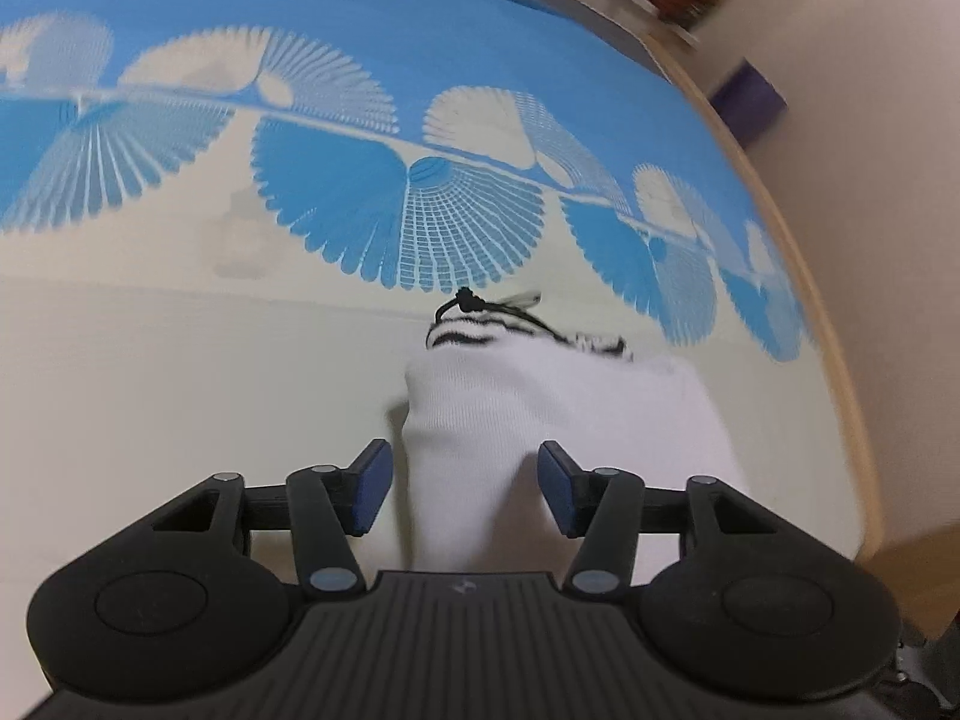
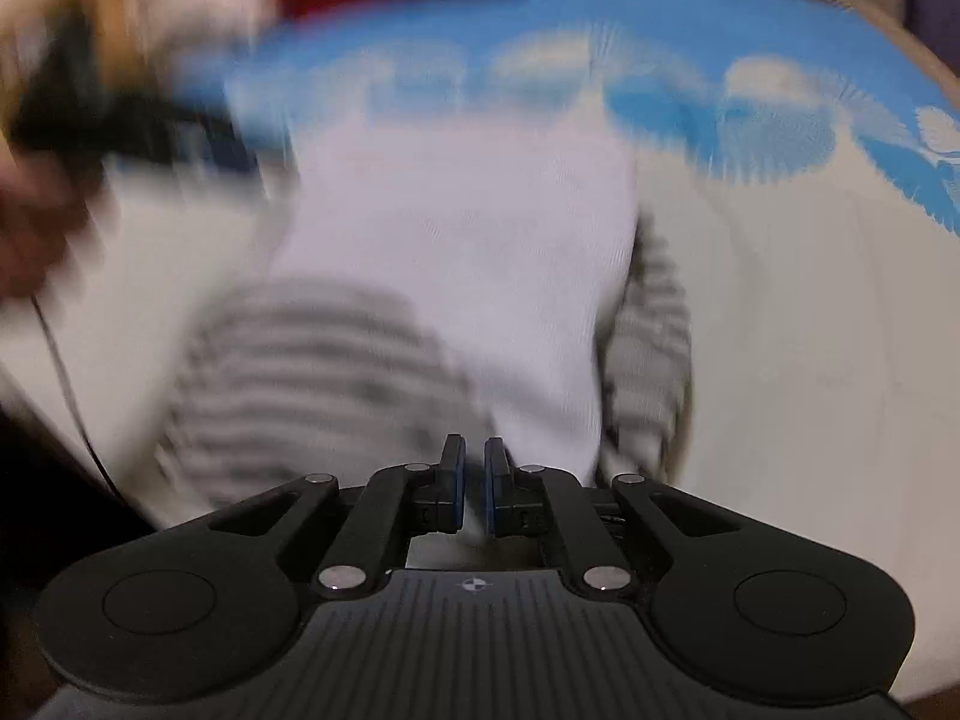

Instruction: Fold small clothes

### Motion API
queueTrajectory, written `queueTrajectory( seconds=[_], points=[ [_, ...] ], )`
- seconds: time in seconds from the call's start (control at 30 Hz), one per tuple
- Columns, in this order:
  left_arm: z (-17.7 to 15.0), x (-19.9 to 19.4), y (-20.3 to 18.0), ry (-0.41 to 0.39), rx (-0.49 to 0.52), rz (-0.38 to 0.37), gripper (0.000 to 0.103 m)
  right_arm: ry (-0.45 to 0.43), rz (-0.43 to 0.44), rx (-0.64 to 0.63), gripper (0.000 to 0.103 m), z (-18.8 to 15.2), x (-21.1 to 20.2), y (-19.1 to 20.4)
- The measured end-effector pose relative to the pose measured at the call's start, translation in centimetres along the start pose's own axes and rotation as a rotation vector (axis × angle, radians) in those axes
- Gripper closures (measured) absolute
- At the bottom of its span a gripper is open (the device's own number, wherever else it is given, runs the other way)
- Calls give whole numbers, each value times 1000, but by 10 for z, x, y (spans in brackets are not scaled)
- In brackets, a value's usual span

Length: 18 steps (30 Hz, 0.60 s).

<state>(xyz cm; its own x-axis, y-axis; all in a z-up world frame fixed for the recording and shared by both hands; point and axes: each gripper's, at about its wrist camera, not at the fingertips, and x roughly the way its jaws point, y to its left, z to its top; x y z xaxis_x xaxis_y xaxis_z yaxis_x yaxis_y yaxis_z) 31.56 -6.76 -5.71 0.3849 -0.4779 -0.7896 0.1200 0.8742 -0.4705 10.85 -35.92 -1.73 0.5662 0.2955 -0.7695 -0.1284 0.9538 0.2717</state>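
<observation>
Pinching the white garment [image 2: 456, 222] for folding, the right gripper [image 2: 474, 483] is clamped; the left gripper [image 1: 462, 489] straddles it, jaws apart.

I am finding no words, numbers or brand names to read in either view. I am only seeing a small round mark moulded into the ribbed black housing of each tool: a faint one on the left tool [image 1: 462, 491] in the left wrist view, and a quartered circle on the right tool [image 2: 474, 483] in the right wrist view.
</observation>
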Motion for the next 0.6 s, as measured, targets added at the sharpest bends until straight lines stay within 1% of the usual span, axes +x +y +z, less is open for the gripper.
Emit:
queueTrajectory(
  seconds=[0.03, 0.1, 0.13, 0.17, 0.2, 0.23, 0.3, 0.37, 0.43, 0.5, 0.53, 0.57, 0.6],
  points=[
    [3, 3, 2, 6, -22, -9, 41, -72, -2, 57, 92, 8, -6, -6],
    [8, 10, 5, 15, -60, -33, 41, -160, -49, 133, 74, 24, -5, -15],
    [10, 15, 5, 21, -81, -44, 41, -181, -86, 153, 70, 30, -1, -17],
    [12, 20, 6, 27, -102, -52, 40, -188, -121, 171, 64, 36, 6, -21],
    [13, 25, 7, 31, -121, -56, 36, -181, -152, 199, 60, 43, 17, -26],
    [14, 29, 8, 31, -135, -56, 31, -172, -158, 232, 59, 49, 27, -32],
    [15, 38, 12, 35, -165, -58, 28, -151, -139, 312, 57, 56, 49, -47],
    [15, 50, 18, 55, -208, -71, 26, -110, -116, 393, 57, 62, 74, -60],
    [16, 62, 24, 72, -246, -87, 23, -94, -97, 449, 57, 66, 95, -65],
    [16, 74, 30, 87, -283, -106, 21, -93, -81, 470, 57, 69, 105, -67],
    [17, 79, 33, 90, -295, -118, 21, -93, -74, 466, 59, 72, 109, -67],
    [18, 83, 35, 92, -305, -130, 21, -96, -81, 452, 72, 73, 112, -66],
    [19, 88, 38, 95, -317, -140, 22, -99, -94, 438, 90, 74, 113, -65]
  ],
)
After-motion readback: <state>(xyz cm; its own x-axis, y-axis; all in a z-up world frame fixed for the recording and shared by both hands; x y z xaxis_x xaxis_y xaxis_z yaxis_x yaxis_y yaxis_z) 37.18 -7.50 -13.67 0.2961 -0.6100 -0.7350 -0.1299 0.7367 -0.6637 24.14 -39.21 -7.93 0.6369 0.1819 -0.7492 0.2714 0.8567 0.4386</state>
